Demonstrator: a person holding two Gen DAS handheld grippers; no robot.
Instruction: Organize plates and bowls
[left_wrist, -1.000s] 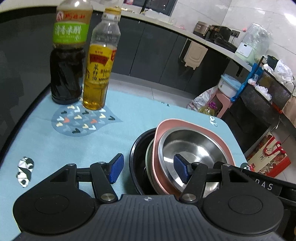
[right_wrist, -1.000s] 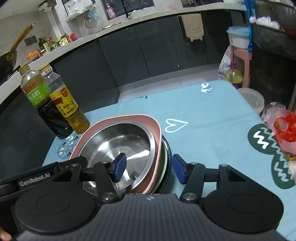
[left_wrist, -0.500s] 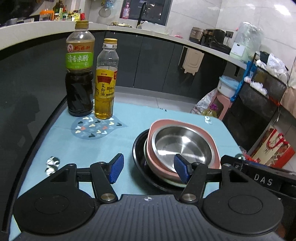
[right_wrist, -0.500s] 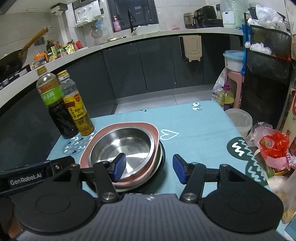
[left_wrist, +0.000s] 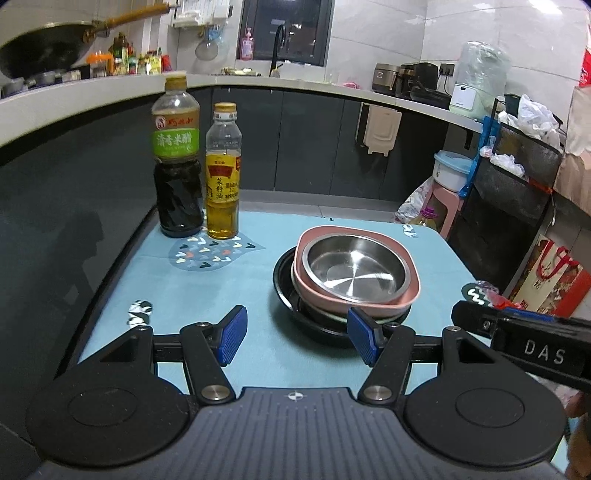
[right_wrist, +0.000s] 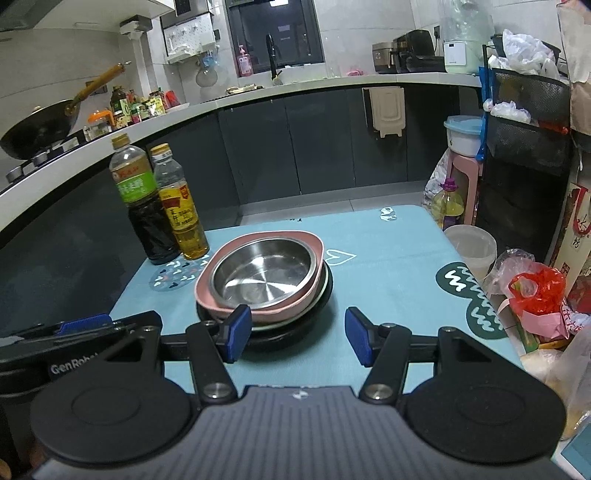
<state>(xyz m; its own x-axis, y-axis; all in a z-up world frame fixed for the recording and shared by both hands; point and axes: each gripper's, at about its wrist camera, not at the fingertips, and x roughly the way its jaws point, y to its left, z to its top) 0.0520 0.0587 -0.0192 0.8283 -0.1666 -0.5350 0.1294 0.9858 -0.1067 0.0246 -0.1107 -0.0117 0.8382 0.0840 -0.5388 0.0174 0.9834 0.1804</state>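
Note:
A stack stands on the light-blue tablecloth: a steel bowl (left_wrist: 354, 266) (right_wrist: 263, 271) inside a pink squarish plate (left_wrist: 408, 295) (right_wrist: 317, 251), over a pale plate, all on a black plate (left_wrist: 284, 291) (right_wrist: 325, 295). My left gripper (left_wrist: 297, 334) is open and empty, near side of the stack and a little left of it. My right gripper (right_wrist: 295, 334) is open and empty, near side of the stack and a little right of it. Neither touches the stack.
A dark vinegar bottle (left_wrist: 177, 166) (right_wrist: 142, 206) and a yellow oil bottle (left_wrist: 221, 177) (right_wrist: 181, 210) stand at the table's far left. A red plastic bag (right_wrist: 535, 291) and clutter lie at the right edge. A white tub (right_wrist: 471, 247) sits past the table's right side.
Both grippers have drawn back and up from the stack, which now looks smaller and farther. The stack has not moved. Both stay open.

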